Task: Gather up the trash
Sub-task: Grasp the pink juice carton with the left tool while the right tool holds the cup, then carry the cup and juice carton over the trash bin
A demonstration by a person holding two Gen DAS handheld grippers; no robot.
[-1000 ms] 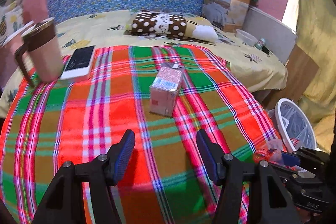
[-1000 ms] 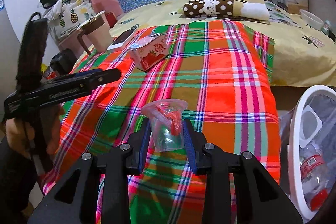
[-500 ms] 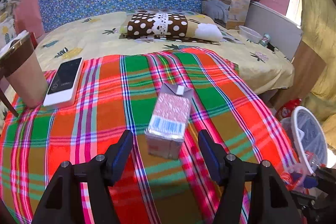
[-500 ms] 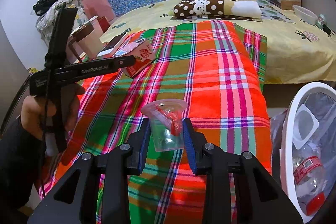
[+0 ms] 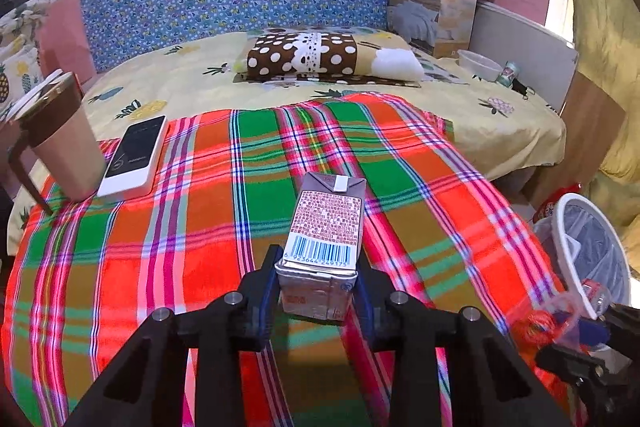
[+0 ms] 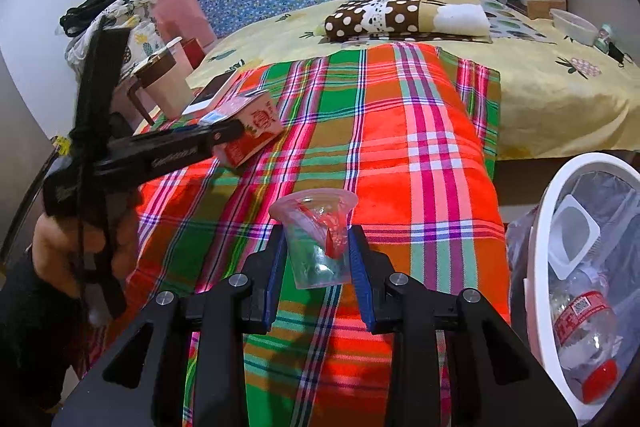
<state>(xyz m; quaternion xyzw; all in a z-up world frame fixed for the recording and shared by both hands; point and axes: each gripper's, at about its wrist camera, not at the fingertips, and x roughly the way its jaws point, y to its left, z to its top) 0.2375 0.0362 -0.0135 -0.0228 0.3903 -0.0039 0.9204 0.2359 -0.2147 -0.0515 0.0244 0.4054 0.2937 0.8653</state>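
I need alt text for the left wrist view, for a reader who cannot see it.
The left tool has just closed on a small drink carton lying on a bright plaid blanket. A phone and a lidded mug lie left, a white bin right.

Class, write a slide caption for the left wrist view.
Left claw closing on a drink carton lying on the plaid blanket.

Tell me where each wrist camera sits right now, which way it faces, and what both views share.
Left wrist: on the left gripper, angled down across the plaid blanket toward the headboard; its jaws, just closing, clamp the drink carton.
Right wrist: on the right gripper, angled down likewise; it grips the plastic cup; the person's left hand shows.
Shared: carton, blanket, mug, phone, trash bin.
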